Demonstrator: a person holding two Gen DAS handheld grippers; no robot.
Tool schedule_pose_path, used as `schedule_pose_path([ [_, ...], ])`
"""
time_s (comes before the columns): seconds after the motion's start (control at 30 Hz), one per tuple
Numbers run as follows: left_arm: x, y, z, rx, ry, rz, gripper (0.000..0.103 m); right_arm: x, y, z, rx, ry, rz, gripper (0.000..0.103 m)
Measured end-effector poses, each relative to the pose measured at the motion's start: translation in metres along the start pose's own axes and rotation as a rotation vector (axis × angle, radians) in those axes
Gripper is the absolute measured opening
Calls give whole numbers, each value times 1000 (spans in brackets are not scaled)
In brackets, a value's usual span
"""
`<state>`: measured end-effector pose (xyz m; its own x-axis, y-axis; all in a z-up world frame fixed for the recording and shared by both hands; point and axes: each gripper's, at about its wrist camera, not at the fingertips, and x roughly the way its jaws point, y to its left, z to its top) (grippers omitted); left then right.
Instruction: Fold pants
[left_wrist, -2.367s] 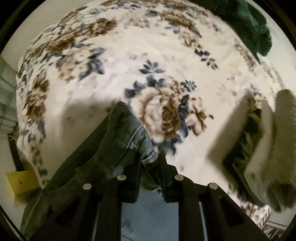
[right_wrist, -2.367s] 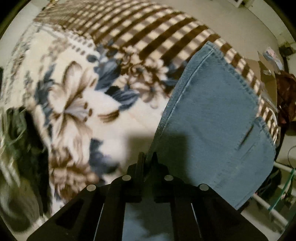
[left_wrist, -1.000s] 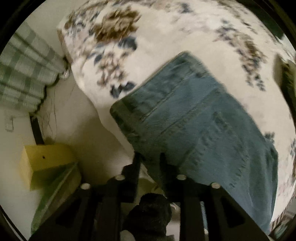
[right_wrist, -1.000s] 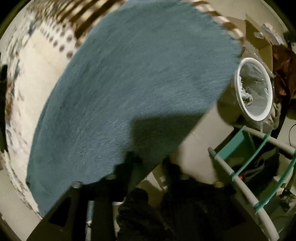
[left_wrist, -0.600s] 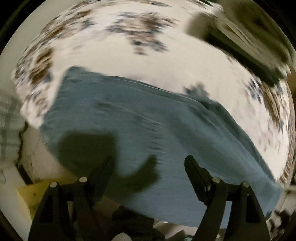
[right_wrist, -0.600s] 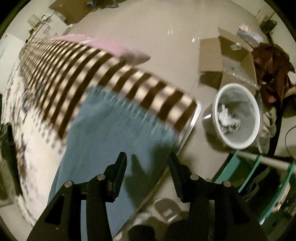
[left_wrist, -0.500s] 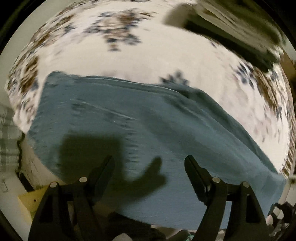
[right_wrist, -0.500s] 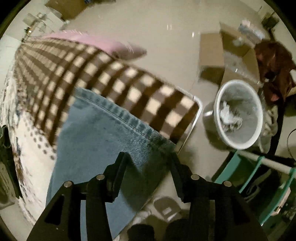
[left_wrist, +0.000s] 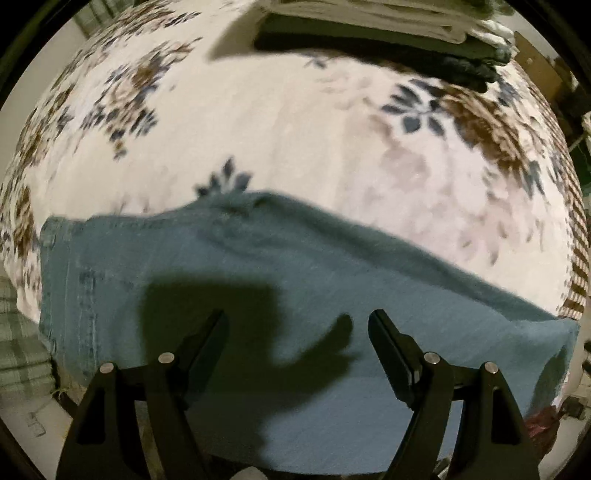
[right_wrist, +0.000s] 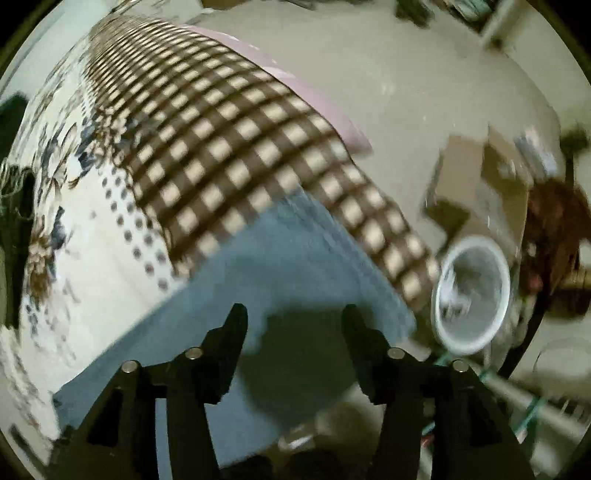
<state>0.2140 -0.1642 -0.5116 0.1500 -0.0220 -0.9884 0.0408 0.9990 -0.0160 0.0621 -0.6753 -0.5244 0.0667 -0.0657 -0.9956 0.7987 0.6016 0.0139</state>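
Blue denim pants (left_wrist: 295, 295) lie flat along the near edge of the floral cream bed blanket (left_wrist: 295, 140).
Left gripper (left_wrist: 297, 325) and right gripper (right_wrist: 293, 317) both hang spread wide above the denim, seemingly clear of it, though motion blur obscures this.

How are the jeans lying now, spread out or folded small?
Spread out. The jeans lie long and flat across the bed, and both open grippers, left and right, hold nothing.
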Motion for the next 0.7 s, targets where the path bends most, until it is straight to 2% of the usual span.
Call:
schedule_pose_path([
  [0.13, 1, -25, 14, 7, 0, -35, 77, 23, -2, 50, 14, -31, -35, 66],
  [0.2, 3, -43, 17, 19, 0, -47, 77, 42, -9, 67, 26, 4, -68, 67],
  [0.27, 5, -60, 16, 36, 0, -54, 77, 60, -18, 76, 54, 42, -41, 66],
  [0.33, 9, -84, 16, 56, 7, -51, 77, 67, -22, 76, 73, 61, 19, 38],
  [0.4, 12, -98, 12, 69, 17, -51, 77, 60, -12, 64, 26, 11, 13, 5],
  [0.47, 15, -102, 5, 83, 28, -45, 77, 38, -4, 51, -41, -67, 4, 5],
  [0.6, 16, -107, -10, 89, 41, -34, 77, -17, -7, 26, -50, -198, 57, 4],
  [0.7, 13, -92, -27, 74, 46, -37, 77, -50, -38, 19, -7, -269, 83, 3],
])
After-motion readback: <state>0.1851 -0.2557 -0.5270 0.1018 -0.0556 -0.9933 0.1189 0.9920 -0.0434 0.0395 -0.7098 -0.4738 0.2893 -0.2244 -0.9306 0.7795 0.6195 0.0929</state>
